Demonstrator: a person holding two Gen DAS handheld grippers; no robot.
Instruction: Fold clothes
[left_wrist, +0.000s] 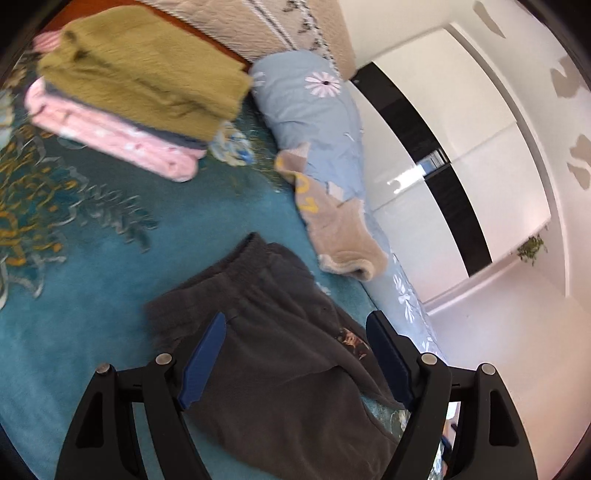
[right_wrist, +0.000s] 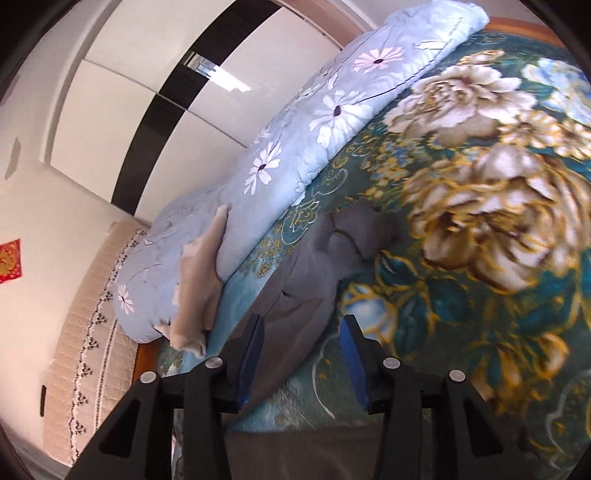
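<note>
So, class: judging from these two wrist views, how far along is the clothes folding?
Done: a folded stack sits on the bed, an olive garment on top of grey and pink ones. In hand: the dark grey trousers lie spread on the teal blanket; the left gripper and right gripper are both open over them, gripping nothing. Left: fold those trousers, then the beige garment draped on the blue quilt.

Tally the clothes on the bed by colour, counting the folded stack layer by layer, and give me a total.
Olive green: 1, top of the folded stack
Grey-blue: 1, thin middle layer
Pink: 1, bottom layer
Dark grey: 1, pants spread between the open left claw
Beige: 1, fleece garment against the blue floral quilt
Total: 5
</note>
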